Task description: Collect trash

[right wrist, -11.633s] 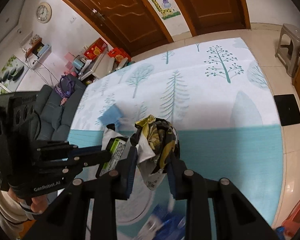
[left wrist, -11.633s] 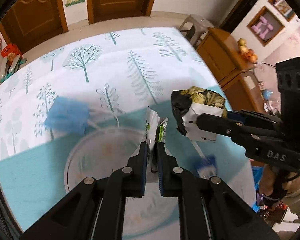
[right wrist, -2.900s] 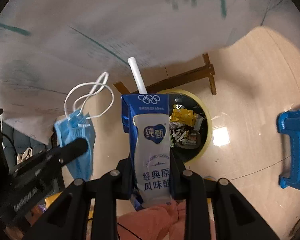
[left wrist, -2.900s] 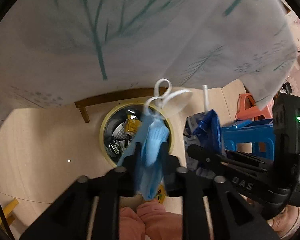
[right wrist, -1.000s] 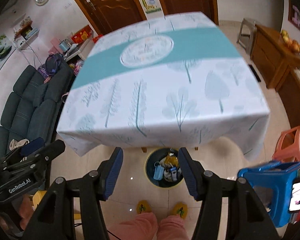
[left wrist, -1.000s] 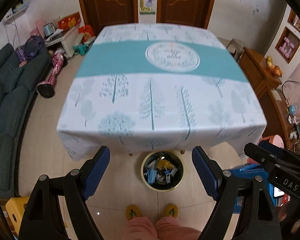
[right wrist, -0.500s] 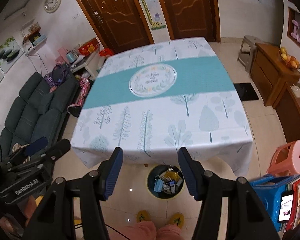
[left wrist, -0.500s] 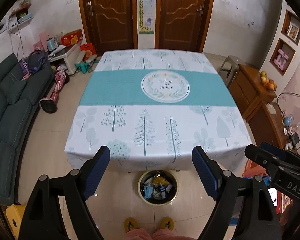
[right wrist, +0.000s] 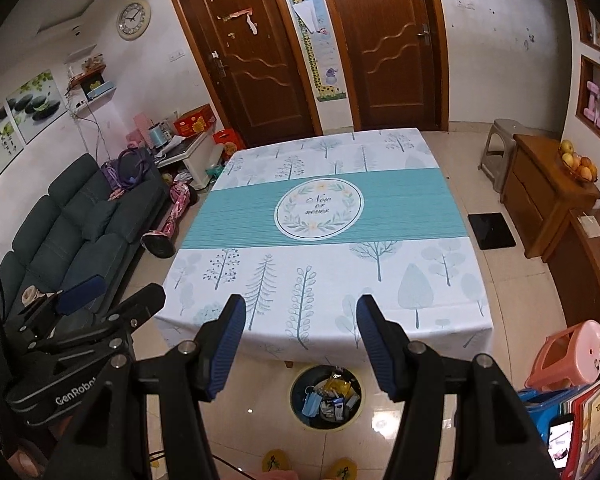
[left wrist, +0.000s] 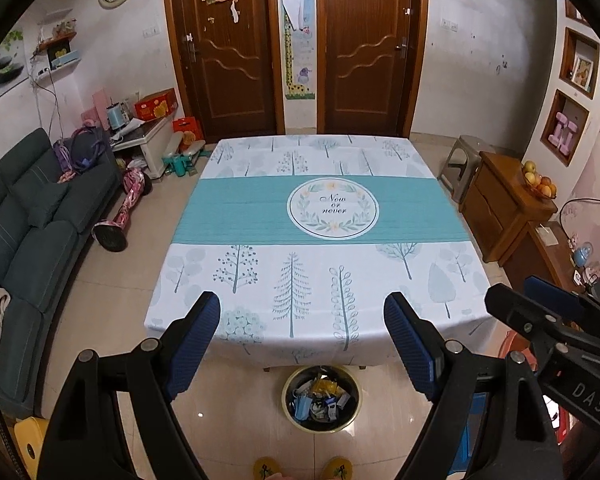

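A round yellow-rimmed trash bin (left wrist: 321, 403) stands on the floor just in front of the table's near edge; it also shows in the right wrist view (right wrist: 326, 397). It holds a blue face mask, a milk carton and wrappers. My left gripper (left wrist: 302, 324) is open and empty, held high above the bin. My right gripper (right wrist: 300, 324) is open and empty too, beside the left one. The table (left wrist: 320, 240) wears a white and teal tree-print cloth with nothing on it.
A dark green sofa (left wrist: 24, 240) runs along the left. Wooden cabinets (left wrist: 508, 208) with fruit stand on the right. A pink stool (right wrist: 568, 356) and blue stool (right wrist: 540, 404) sit at the right front. Two brown doors (left wrist: 296, 48) are behind the table.
Both grippers have let go of the mask and the carton into the bin, opened, and risen and tilted up, so the whole table and room now show.
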The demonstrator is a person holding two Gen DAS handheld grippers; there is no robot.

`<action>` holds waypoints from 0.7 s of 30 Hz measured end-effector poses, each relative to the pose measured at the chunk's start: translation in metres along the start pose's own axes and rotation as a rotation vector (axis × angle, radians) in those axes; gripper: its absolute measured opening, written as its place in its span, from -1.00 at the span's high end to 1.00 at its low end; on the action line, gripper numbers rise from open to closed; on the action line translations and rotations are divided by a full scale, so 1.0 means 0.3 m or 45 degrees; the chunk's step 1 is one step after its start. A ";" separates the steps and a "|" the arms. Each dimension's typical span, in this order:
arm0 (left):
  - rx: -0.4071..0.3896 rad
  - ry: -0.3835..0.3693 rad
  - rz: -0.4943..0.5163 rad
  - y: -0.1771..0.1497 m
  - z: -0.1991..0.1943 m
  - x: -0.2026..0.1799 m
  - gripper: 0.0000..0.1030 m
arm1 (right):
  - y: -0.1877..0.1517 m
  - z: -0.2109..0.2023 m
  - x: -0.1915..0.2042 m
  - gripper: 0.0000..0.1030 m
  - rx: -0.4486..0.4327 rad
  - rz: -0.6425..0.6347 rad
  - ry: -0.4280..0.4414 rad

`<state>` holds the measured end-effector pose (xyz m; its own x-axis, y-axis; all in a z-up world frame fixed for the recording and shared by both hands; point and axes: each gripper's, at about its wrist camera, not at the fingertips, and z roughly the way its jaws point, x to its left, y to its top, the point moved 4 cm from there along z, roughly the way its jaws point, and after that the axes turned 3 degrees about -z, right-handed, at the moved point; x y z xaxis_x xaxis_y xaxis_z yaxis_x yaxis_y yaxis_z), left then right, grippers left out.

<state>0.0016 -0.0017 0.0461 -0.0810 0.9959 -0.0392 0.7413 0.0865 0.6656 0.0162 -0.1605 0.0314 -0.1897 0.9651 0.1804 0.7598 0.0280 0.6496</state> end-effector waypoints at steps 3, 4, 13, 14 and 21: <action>-0.011 0.004 0.004 -0.003 -0.009 -0.006 -0.60 | 0.001 -0.002 0.005 -0.12 -0.010 -0.011 0.005; -0.014 0.005 0.007 -0.004 -0.012 -0.007 -0.60 | 0.001 -0.004 0.006 -0.12 -0.013 -0.013 0.005; -0.004 0.009 -0.017 -0.018 -0.014 -0.007 -0.60 | -0.009 -0.010 0.016 -0.12 -0.009 -0.031 0.016; -0.001 0.007 -0.015 -0.021 -0.013 -0.010 -0.60 | -0.012 -0.011 0.015 -0.12 -0.008 -0.030 0.016; 0.004 0.003 -0.017 -0.028 -0.012 -0.023 -0.60 | -0.020 -0.010 0.014 -0.12 -0.001 -0.032 0.023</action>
<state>-0.0065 -0.0094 0.0434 -0.0926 0.9946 -0.0464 0.7421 0.1000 0.6628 0.0090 -0.1573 0.0304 -0.2198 0.9593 0.1770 0.7540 0.0519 0.6549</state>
